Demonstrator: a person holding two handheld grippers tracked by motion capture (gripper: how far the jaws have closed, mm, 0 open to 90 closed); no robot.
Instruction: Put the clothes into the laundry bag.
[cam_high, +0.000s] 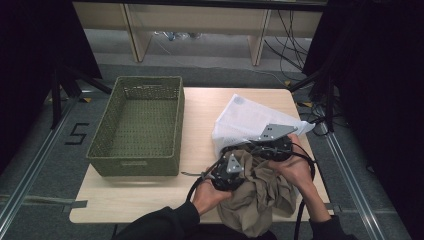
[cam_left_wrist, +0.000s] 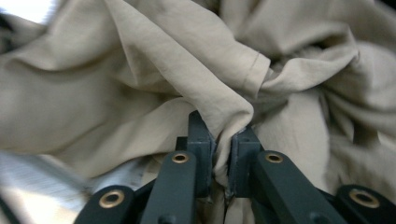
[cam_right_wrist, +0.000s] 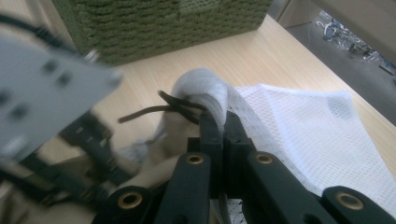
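Note:
A crumpled beige garment (cam_high: 265, 192) lies at the table's near right edge, partly tucked into the mouth of a white mesh bag (cam_high: 250, 120). My left gripper (cam_high: 239, 172) is shut on a fold of the beige cloth (cam_left_wrist: 140, 93); in the left gripper view the fold is pinched between the pads of this gripper (cam_left_wrist: 223, 144). My right gripper (cam_high: 255, 148) is shut on the bunched rim of the mesh bag (cam_right_wrist: 303, 126), where a dark drawstring (cam_right_wrist: 144, 112) loops out beside its tips (cam_right_wrist: 223, 126). The left gripper (cam_right_wrist: 56, 121) shows blurred close by.
A green woven basket (cam_high: 135, 162) stands on the left half of the wooden table (cam_high: 150, 195); its wall (cam_right_wrist: 140, 28) rises just beyond the bag. Cables trail from both grippers. Black stands and floor rails flank the table.

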